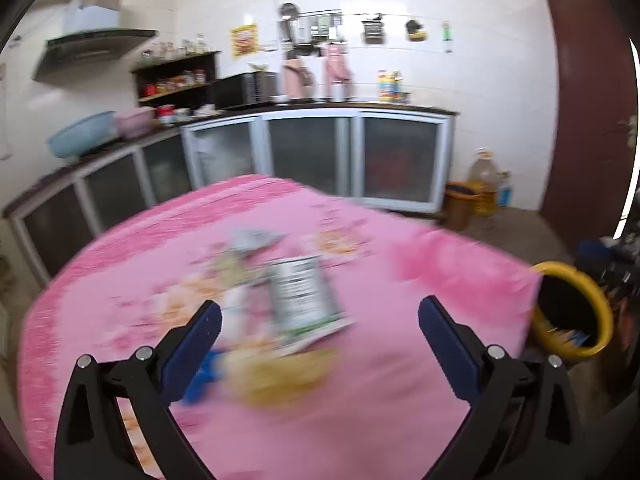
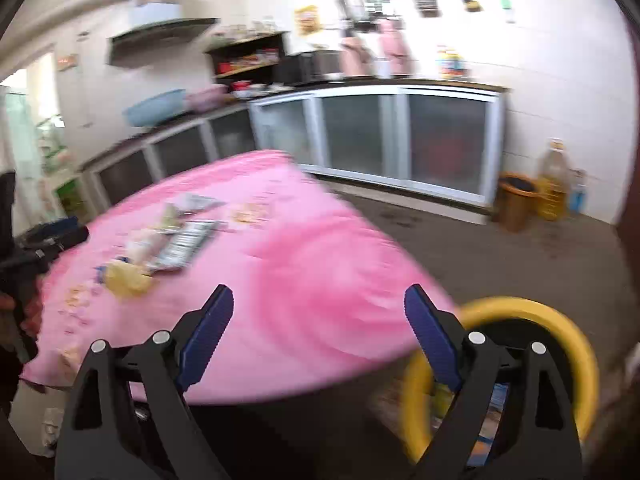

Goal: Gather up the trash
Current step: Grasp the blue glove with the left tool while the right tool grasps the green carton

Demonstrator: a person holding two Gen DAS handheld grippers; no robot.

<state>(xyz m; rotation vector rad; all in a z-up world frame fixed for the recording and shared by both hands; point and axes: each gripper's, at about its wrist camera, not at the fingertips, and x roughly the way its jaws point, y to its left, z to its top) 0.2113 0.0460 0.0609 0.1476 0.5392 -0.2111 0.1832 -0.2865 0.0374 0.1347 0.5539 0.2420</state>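
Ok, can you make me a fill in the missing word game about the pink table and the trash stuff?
1. The tablecloth is the color ____.
2. The bin beside the table has a rim colored ____.
3. The left gripper has its jaws ____ and holds nothing.
4. The wrappers lie on the ____, not yet in the bin.

Missing words: pink; yellow; open; table

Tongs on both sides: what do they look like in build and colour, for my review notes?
Both match. The left tongs and right tongs each have two black angular plastic arms with triangular cut-outs, joined by round silver pins. Each finger carries a dark blue pad with fine ribbing across its face. No cables, printed markings, sleeves or hands show in either wrist view.
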